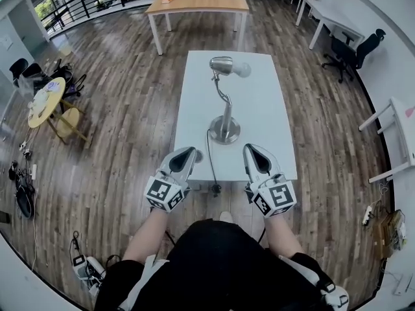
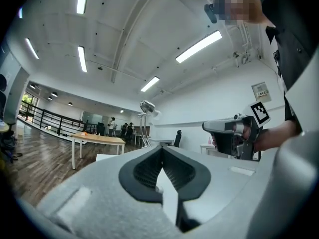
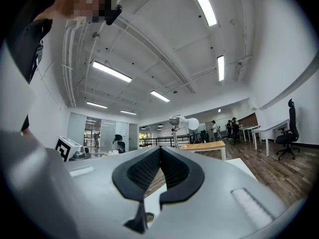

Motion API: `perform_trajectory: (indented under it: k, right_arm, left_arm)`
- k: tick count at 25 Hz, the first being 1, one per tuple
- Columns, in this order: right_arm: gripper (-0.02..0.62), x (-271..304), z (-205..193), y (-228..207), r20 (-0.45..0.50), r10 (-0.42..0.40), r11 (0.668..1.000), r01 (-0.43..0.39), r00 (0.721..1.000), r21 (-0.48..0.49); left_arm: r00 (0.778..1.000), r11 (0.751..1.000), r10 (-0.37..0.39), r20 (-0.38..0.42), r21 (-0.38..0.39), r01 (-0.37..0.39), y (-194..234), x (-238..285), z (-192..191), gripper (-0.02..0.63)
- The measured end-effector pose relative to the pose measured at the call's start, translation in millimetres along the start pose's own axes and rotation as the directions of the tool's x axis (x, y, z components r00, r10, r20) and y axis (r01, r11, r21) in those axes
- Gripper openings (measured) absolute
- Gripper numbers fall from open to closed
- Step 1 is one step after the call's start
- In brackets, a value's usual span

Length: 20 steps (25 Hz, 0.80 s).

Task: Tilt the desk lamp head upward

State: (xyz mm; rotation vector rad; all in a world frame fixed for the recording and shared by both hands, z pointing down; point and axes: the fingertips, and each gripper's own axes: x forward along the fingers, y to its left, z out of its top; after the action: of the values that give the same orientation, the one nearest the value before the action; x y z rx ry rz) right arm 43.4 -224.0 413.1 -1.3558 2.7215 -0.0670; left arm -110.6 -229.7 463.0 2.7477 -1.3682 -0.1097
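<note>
A silver desk lamp stands on the white table [image 1: 272, 109], its round base [image 1: 225, 129] near the front and its head [image 1: 222, 64] with a white bulb pointing right. Both grippers hover at the table's front edge, short of the base. The left gripper [image 1: 187, 152] is to the left of the base and the right gripper [image 1: 250, 149] to the right. Both are shut with nothing between the jaws. From the left gripper [image 2: 162, 152] the lamp head [image 2: 147, 106] shows far ahead, with the right gripper [image 2: 230, 132] alongside. The right gripper [image 3: 160, 153] also sees the lamp head [image 3: 181, 122].
The lamp's black cable [image 1: 211, 164] runs off the table's front edge. A wooden table [image 1: 198, 2] stands behind, white desks [image 1: 327, 15] and office chairs [image 1: 350, 50] at the right, and a round yellow table [image 1: 45, 99] with chairs at the left. Wooden floor surrounds the table.
</note>
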Motion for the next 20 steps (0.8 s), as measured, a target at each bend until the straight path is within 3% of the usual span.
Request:
perform_trajectory:
  k: [5, 13, 20]
  right_arm:
    - [0.003, -17.5, -6.7, 42.6, -0.016, -0.048, 0.999, 0.047, 0.999, -0.012]
    - [0.003, -57.9, -17.1, 80.3, -0.049, -0.152, 0.988, 0.151, 0.987, -0.03]
    - [0.003, -83.3, -19.6, 86.9, -0.049, -0.189, 0.981, 0.187, 0.981, -0.04]
  left_arm:
    - [0.998, 0.998, 0.058, -0.012, -0.005, -0.058, 20.2, -55.4, 1.4, 0.0]
    - [0.999, 0.999, 0.025, 0.046, -0.038, -0.023, 19.1, -111.5, 14.4, 0.0]
    - [0.998, 1.0, 0.011, 0.06, -0.022, -0.01, 1.7, -137.1, 18.9, 0.0]
